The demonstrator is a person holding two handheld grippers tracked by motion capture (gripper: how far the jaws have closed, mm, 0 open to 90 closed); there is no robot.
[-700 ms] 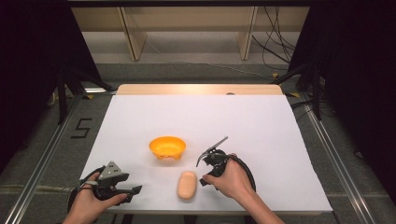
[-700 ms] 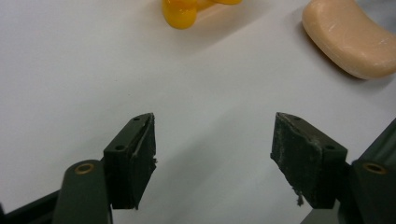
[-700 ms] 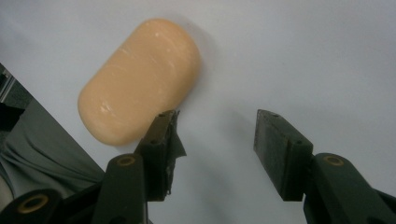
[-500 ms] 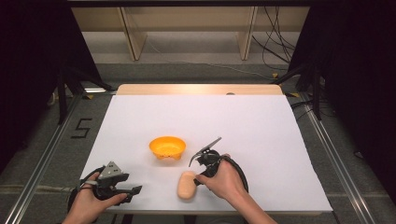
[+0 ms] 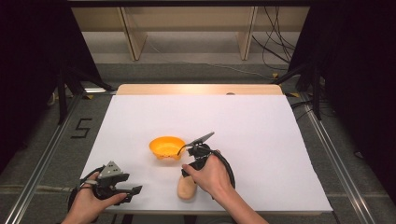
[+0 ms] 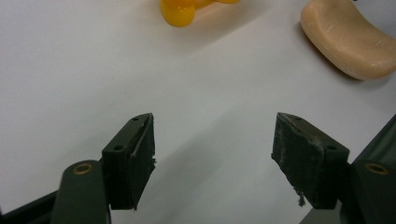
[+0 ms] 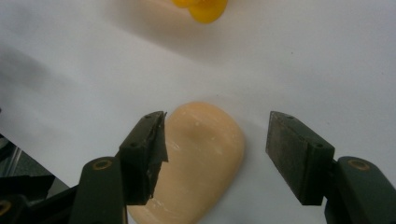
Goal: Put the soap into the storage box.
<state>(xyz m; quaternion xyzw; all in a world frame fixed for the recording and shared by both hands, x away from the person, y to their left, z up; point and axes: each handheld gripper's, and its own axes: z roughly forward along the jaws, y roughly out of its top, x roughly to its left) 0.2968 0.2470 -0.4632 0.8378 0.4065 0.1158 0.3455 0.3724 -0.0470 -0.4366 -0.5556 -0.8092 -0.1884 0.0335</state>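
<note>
My right tongs (image 7: pixel 212 154), wide open and empty, straddle the soap (image 7: pixel 196 163); I should shift toward 9 o'clock to centre, then close; left tongs (image 6: pixel 215 158) idle agape.

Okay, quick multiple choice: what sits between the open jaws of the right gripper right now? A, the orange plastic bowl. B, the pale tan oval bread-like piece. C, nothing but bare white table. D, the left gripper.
B: in the right gripper view the right gripper stands open, its jaws straddling the pale tan oval bread-like piece, while the orange plastic bowl lies farther off, beyond the jaws.
</note>
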